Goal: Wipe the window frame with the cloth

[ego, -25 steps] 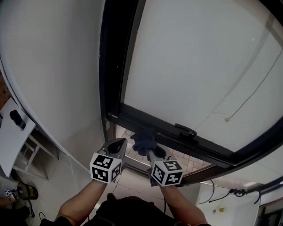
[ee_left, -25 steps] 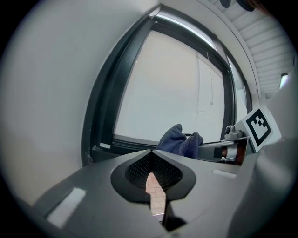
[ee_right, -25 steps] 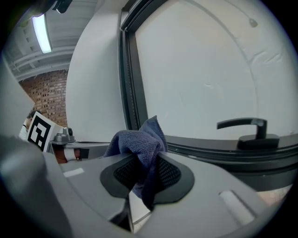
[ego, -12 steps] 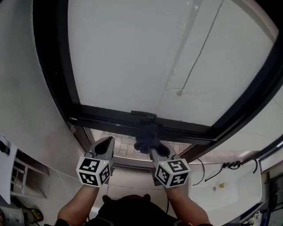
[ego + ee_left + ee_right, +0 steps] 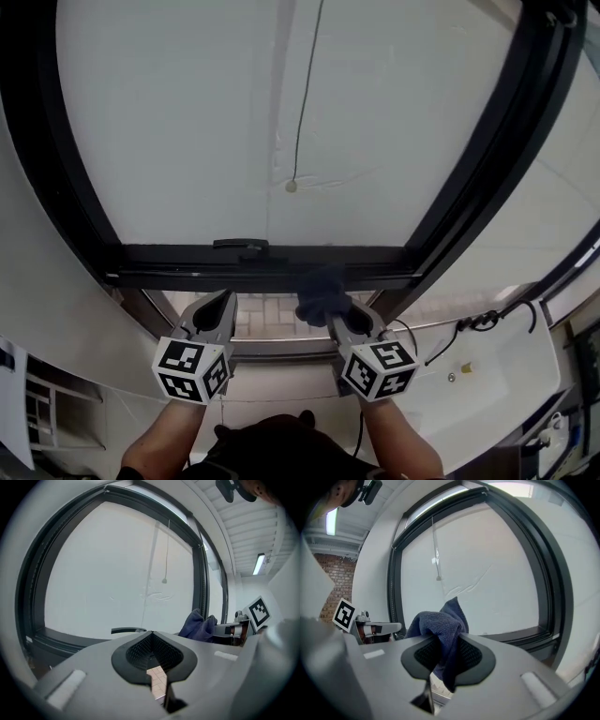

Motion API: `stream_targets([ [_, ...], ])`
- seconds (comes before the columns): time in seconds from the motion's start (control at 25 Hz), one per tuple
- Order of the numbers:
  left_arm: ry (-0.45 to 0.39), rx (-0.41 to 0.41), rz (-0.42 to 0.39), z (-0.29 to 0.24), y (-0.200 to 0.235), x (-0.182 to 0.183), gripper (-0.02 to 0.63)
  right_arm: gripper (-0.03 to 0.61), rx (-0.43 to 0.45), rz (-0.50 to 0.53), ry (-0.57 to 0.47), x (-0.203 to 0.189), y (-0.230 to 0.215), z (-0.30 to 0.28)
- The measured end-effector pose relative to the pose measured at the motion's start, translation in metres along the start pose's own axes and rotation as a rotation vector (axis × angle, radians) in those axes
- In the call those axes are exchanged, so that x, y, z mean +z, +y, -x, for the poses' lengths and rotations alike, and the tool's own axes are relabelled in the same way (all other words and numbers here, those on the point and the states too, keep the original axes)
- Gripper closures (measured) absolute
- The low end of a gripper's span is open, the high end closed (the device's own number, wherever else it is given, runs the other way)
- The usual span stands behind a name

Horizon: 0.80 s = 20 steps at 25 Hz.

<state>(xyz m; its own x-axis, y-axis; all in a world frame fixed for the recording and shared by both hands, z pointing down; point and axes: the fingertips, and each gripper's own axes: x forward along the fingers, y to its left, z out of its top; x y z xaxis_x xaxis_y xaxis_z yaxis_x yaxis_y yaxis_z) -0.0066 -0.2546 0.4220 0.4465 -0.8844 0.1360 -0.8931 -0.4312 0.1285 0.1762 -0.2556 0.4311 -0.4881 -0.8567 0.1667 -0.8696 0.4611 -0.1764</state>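
The window frame (image 5: 281,255) is black, and its bottom rail runs across the middle of the head view with a flat handle (image 5: 239,244) on it. A dark blue cloth (image 5: 322,292) bunches just below that rail, and my right gripper (image 5: 333,314) is shut on it. In the right gripper view the cloth (image 5: 440,625) rises from between the jaws of the right gripper (image 5: 445,660), with the frame (image 5: 536,634) beyond. My left gripper (image 5: 221,302) hovers to the cloth's left, below the rail, shut and holding nothing. The left gripper view shows the left gripper (image 5: 153,656) and the cloth (image 5: 199,625) at its right.
A thin blind cord with a bead (image 5: 292,186) hangs in front of the pale pane. The frame's right upright (image 5: 487,159) slants up to the right. A white sill (image 5: 487,361) with black cables (image 5: 473,323) lies at the lower right. Brick paving (image 5: 267,314) shows under the rail.
The head view has swung right along the window, so the bottom rail and handle now sit level in front. Both grippers keep their pose, and the cloth stays in the right one near the rail.
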Motion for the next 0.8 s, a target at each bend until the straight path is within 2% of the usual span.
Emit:
stream_targets([
  [0.2,0.002,-0.021,-0.018,-0.008,-0.020,0.004,0.620,0.505,-0.060,-0.025,-0.033,0.003,-0.034,0.023],
  [0.4,0.003,-0.027,0.018,-0.014,-0.031,0.006,0.620,0.505,-0.072,0.030,-0.046,0.006,-0.041,0.039],
  [0.56,-0.018,-0.034,-0.001,-0.012,-0.036,0.011,0.620,0.506,-0.117,0.074,-0.046,0.008,-0.048,0.050],
  [0.8,-0.044,-0.051,-0.016,-0.010,-0.033,0.013,0.620,0.511,-0.079,0.032,-0.059,0.008,-0.045,0.050],
])
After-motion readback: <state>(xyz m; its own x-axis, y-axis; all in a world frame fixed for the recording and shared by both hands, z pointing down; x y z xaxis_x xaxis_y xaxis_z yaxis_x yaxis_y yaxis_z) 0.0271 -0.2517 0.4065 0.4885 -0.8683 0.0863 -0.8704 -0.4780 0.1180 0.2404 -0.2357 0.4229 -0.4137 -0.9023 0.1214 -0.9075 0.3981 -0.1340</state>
